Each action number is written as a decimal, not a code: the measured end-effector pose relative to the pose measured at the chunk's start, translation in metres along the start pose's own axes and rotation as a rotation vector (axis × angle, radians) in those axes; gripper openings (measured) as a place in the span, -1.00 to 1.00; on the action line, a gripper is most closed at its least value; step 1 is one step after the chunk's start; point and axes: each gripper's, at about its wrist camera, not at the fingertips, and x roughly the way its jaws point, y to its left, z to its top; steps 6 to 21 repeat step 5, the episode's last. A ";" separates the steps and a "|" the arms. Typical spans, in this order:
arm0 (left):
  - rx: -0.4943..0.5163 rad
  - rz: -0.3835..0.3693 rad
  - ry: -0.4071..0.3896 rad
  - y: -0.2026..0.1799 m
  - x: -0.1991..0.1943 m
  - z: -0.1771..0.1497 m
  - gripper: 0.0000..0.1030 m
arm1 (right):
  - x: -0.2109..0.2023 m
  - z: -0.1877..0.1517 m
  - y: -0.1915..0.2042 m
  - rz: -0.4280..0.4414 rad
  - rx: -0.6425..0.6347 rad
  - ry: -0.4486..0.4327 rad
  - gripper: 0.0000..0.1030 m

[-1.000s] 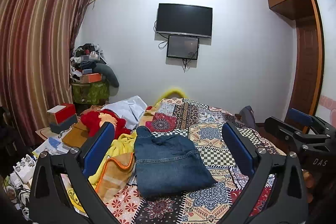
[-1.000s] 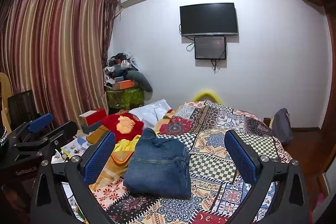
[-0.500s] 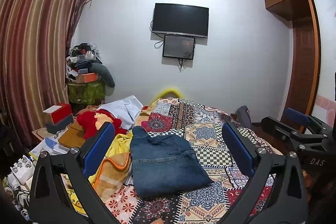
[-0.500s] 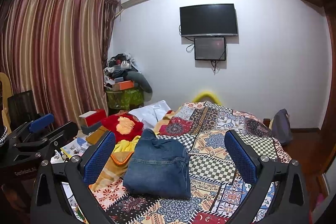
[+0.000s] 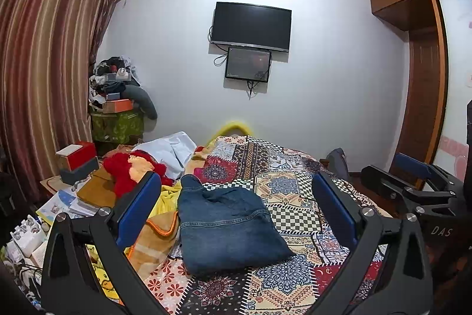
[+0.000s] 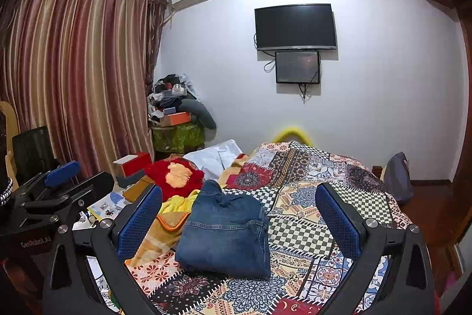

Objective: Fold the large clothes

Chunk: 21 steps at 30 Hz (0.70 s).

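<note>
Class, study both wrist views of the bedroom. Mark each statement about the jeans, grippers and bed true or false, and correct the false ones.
1. The jeans lie folded on the patchwork bedspread. True.
2. The left gripper is shut on the jeans. False: its jaws are wide open, holding nothing.
3. The right gripper is open. True.
4. The TV is on. False: its screen is dark.
5. A red garment lies left of the jeans. True.

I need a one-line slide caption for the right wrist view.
Open right gripper above folded jeans on a patchwork bedspread.
</note>
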 end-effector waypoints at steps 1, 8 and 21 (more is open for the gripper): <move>0.001 -0.004 0.002 0.000 0.000 0.000 0.99 | 0.000 0.000 0.000 0.000 0.000 0.000 1.00; 0.005 -0.011 0.012 -0.001 0.002 -0.002 0.99 | 0.001 0.000 0.000 0.002 0.003 0.005 1.00; 0.005 -0.011 0.012 -0.001 0.002 -0.002 0.99 | 0.001 0.000 0.000 0.002 0.003 0.005 1.00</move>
